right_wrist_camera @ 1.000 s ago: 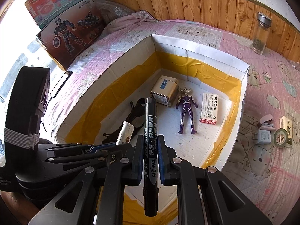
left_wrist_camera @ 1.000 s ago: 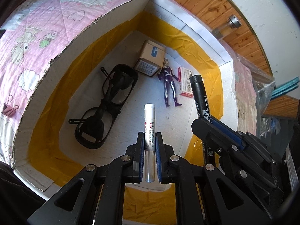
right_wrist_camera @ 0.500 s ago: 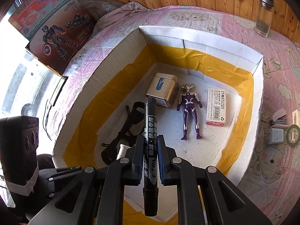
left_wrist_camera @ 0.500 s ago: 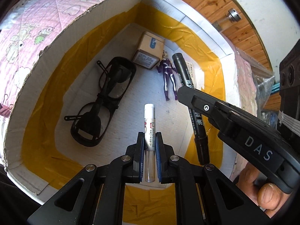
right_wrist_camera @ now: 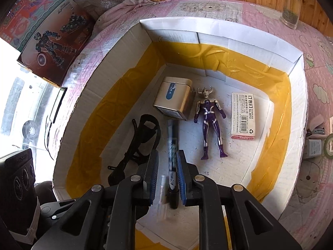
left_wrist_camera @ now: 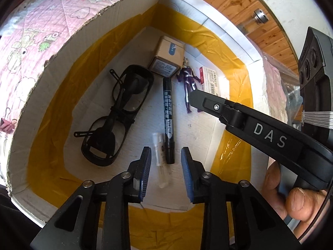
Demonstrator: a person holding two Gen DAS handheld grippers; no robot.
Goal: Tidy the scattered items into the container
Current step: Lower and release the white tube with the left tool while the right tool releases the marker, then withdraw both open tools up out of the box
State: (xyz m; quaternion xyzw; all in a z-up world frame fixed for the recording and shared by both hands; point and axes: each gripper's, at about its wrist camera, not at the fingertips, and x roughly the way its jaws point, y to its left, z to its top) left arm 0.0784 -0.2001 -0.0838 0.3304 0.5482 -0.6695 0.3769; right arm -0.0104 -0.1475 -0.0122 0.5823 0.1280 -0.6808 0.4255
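The container is a white cardboard box (left_wrist_camera: pixel 52 62) with yellow tape inside, also in the right wrist view (right_wrist_camera: pixel 224 31). My left gripper (left_wrist_camera: pixel 164 168) is open above its floor; a white correction pen (left_wrist_camera: pixel 159 156) lies blurred below it. A black marker (left_wrist_camera: pixel 168 120) lies beside the pen. My right gripper (right_wrist_camera: pixel 167 177) is open over the box; the marker (right_wrist_camera: pixel 172 156) and pen (right_wrist_camera: pixel 162 187) show blurred between and below its fingers. The right gripper also shows in the left wrist view (left_wrist_camera: pixel 193 98).
In the box lie black glasses (left_wrist_camera: pixel 116 114), a gold tin (right_wrist_camera: pixel 173 98), a purple figure (right_wrist_camera: pixel 210 123) and a staples box (right_wrist_camera: pixel 242 115). Outside on the pink quilt are a glass jar (right_wrist_camera: pixel 291 4), a charger (right_wrist_camera: pixel 314 148), a tape roll (right_wrist_camera: pixel 329 145) and toy boxes (right_wrist_camera: pixel 47 35).
Both grippers have opened. The correction pen dropped from the left and the black marker from the right; both now lie or fall on the box floor side by side.
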